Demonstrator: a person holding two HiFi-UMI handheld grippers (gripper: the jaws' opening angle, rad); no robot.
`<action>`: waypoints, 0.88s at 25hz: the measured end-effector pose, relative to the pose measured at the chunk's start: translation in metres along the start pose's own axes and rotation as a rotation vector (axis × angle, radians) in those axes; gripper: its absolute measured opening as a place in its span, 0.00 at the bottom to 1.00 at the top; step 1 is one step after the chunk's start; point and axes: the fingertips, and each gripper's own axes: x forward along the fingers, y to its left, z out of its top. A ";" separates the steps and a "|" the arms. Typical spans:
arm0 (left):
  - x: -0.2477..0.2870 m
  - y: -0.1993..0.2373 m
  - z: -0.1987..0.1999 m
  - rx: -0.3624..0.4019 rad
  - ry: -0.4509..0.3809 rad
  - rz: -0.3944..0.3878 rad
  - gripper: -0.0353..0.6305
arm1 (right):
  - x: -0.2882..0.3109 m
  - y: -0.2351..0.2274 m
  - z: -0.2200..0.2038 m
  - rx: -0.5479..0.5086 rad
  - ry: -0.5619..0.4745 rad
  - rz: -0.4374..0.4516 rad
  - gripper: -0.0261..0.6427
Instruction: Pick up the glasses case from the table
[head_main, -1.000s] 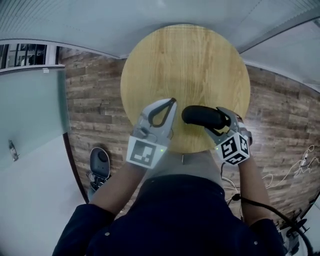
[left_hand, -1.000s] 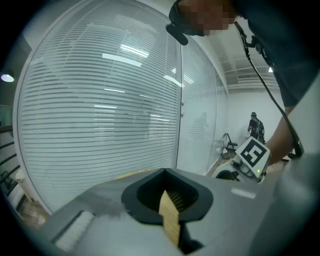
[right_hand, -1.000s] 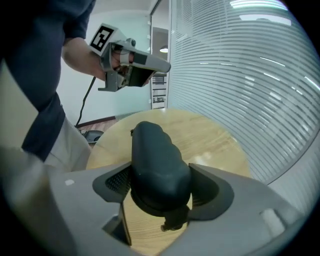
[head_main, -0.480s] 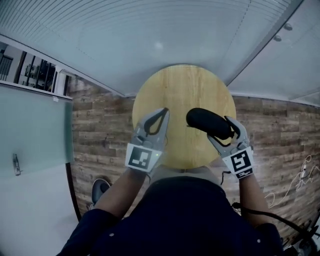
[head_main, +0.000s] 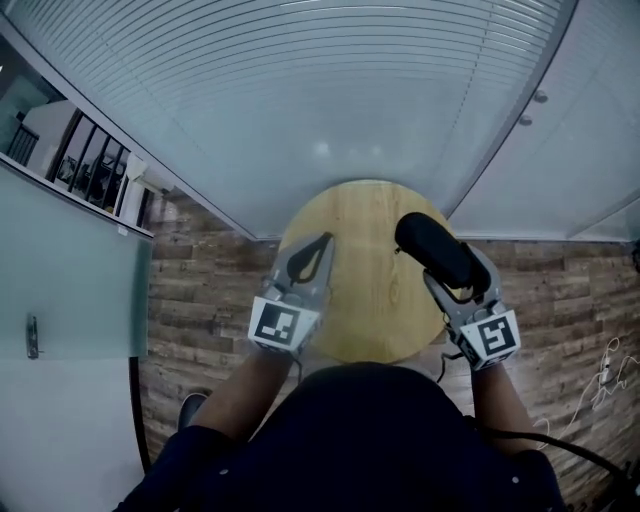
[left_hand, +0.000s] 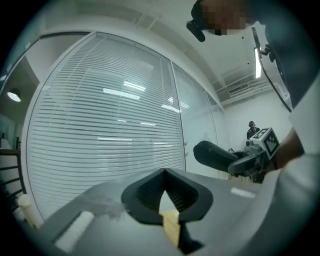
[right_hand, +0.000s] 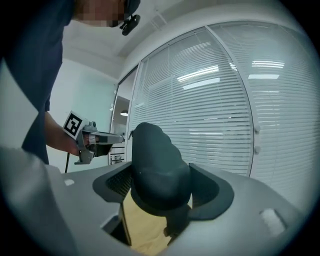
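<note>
The black glasses case (head_main: 438, 248) hangs in the air above the round wooden table (head_main: 365, 300), far below it. My right gripper (head_main: 460, 272) is shut on it, one jaw on each side of its near end. In the right gripper view the case (right_hand: 159, 167) fills the gap between the pads and sticks out forward, with the table (right_hand: 142, 227) showing beneath. My left gripper (head_main: 322, 242) is held level beside it on the left, shut and with nothing in it; its tips (left_hand: 164, 171) meet. From there I see the case (left_hand: 214, 154) off to the right.
White slatted blinds (head_main: 320, 90) and glass panels stand behind the table. The floor (head_main: 200, 290) is wood plank, with cables (head_main: 605, 365) at the right. A glass door with a handle (head_main: 32, 335) is at the left.
Both grippers have risen well above the table, which now looks smaller and farther below. The case has gone up in the right gripper, its far end swinging away.
</note>
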 end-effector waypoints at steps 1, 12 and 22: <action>0.000 -0.001 0.001 -0.009 -0.005 0.000 0.06 | -0.001 -0.001 0.001 -0.001 -0.003 -0.006 0.56; -0.007 -0.008 0.004 -0.020 -0.027 -0.018 0.06 | -0.006 0.009 0.014 -0.016 -0.040 -0.010 0.56; 0.004 -0.004 0.008 -0.026 -0.045 -0.028 0.06 | -0.002 0.001 0.020 -0.021 -0.066 -0.015 0.56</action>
